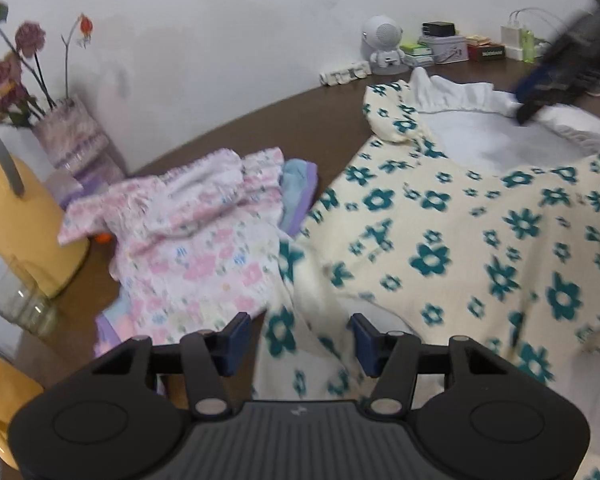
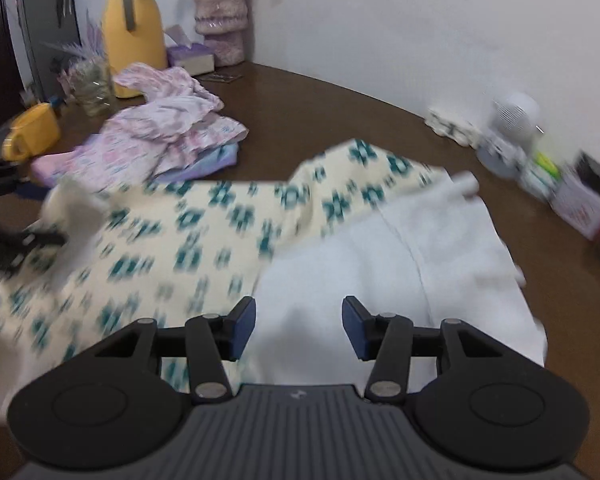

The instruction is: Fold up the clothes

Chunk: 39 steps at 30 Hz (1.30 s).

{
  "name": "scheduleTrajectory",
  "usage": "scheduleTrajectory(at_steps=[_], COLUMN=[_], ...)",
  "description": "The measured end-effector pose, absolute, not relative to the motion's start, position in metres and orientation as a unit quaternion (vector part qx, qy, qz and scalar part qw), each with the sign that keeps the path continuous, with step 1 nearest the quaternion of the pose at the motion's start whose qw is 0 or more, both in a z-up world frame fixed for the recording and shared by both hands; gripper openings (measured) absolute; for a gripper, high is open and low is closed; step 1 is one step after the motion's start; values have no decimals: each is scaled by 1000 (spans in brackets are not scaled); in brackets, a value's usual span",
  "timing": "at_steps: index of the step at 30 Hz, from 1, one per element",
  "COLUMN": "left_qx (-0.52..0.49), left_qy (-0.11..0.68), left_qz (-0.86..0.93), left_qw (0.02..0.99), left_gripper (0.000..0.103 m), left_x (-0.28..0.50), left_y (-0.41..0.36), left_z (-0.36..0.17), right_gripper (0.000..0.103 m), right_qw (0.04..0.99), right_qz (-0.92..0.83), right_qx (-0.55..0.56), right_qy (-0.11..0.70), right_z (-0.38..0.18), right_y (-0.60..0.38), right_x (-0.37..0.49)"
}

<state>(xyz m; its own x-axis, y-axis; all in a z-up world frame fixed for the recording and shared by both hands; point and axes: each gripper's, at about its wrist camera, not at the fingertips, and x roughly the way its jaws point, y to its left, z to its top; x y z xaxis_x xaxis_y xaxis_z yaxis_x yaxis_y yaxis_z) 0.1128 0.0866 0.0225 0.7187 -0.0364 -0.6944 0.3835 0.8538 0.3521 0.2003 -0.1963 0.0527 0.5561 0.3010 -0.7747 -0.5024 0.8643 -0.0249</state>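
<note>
brown table [image 2: 300,92], flowered garment [image 1: 460,240] spread, pink clothes pile [image 1: 188,240] beside, both jaws open, empty

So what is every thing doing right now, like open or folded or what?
Left gripper: open, holding nothing.
Right gripper: open, holding nothing.
Green-flowered garment: spread out, white inside showing.
Pink flowery clothes: rumpled pile.
Purple cloth: folded under the pile.

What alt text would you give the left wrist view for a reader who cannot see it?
A cream garment with teal flowers lies spread on a brown table, the left gripper hovering with jaws open over its near edge. A pink floral garment lies crumpled to its left, and the right gripper reaches over the white lining.
</note>
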Motion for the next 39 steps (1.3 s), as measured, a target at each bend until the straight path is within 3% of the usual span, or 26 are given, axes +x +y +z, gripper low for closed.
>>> scheduleTrajectory(at_steps=[1, 3, 4, 5, 6, 7, 15, 20, 24, 26, 28, 29, 32, 34, 39], left_qx=[252, 266, 270, 268, 263, 260, 184, 171, 172, 171, 167, 165, 154, 138, 105], left_qy=[354, 353, 356, 358, 356, 350, 331, 352, 358, 355, 344, 339, 324, 326, 350], left_qz=[-112, -101, -99, -102, -104, -106, -69, -16, 5, 14, 17, 17, 13, -4, -91], left_qw=[894, 891, 889, 889, 891, 894, 923, 920, 918, 919, 924, 926, 933, 935, 926], left_gripper=[54, 34, 3, 4, 4, 4, 4, 5, 21, 38, 51, 61, 80, 81, 81], left_x=[116, 123, 127, 129, 130, 130, 157, 181, 186, 182, 172, 163, 128, 101, 28], left_y=[85, 82, 83, 85, 88, 91, 132, 146, 149, 152, 155, 158, 166, 170, 162], left_z=[21, 18, 17, 16, 18, 20, 45, 28, 19, 22, 30, 35, 51, 57, 54], right_gripper=[48, 48, 44, 41, 27, 8, 6, 6, 9, 16, 43, 47, 59, 74, 75], right_qw=[870, 862, 858, 853, 845, 838, 867, 867, 859, 856, 863, 869, 883, 886, 890], right_qz=[227, 221, 219, 215, 211, 212, 240, 240, 239, 243, 250, 255, 255, 242, 208], right_qx=[-125, -121, -119, -119, -122, -120, -20, 2, -24, -23, -14, -11, -31, -45, -78], right_qy=[418, 439, 449, 461, 475, 488, 436, 436, 452, 455, 439, 424, 392, 394, 398], right_z=[49, 37, 31, 24, 17, 11, 64, 52, 28, 27, 42, 55, 82, 76, 61], right_y=[-185, -166, -157, -149, -143, -139, -137, -112, -90, -90, -103, -115, -152, -169, -213], right_x=[218, 250, 267, 281, 292, 301, 344, 378, 389, 386, 373, 361, 315, 287, 217])
